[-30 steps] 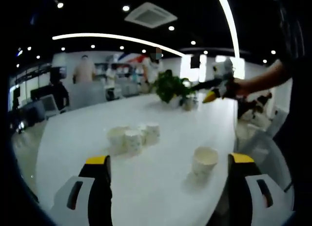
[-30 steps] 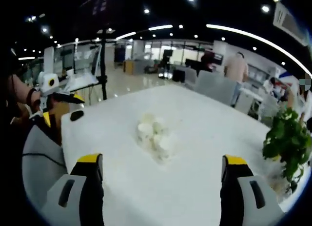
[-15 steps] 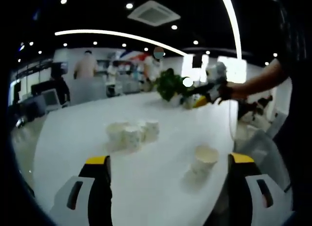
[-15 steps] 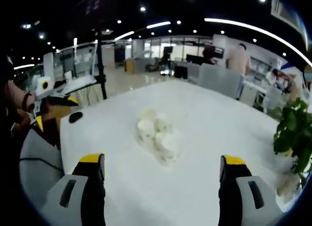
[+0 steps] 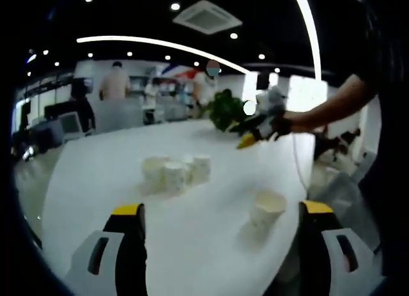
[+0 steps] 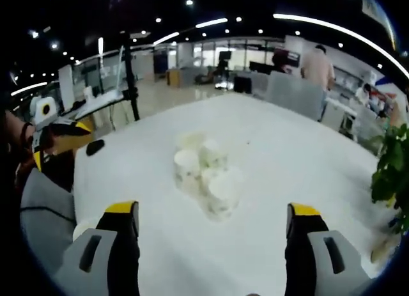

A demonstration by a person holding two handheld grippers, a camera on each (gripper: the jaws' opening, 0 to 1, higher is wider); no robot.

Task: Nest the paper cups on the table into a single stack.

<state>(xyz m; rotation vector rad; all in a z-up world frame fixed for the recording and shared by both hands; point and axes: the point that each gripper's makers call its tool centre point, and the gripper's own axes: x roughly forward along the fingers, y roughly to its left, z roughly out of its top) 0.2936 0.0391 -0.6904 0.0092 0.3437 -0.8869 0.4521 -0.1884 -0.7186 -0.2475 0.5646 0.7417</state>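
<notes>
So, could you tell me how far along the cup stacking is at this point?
Nothing looks nested yet. The cluster of cups stands side by side on the white table, and a single cup sits apart near the edge. The left claw and right claw are open and empty, so all the stacking remains.

In the right gripper view the clustered paper cups point(image 6: 204, 174) are blurred, so their number cannot be told. A lone cup point(image 6: 84, 228) is partly hidden behind the jaw.
</notes>
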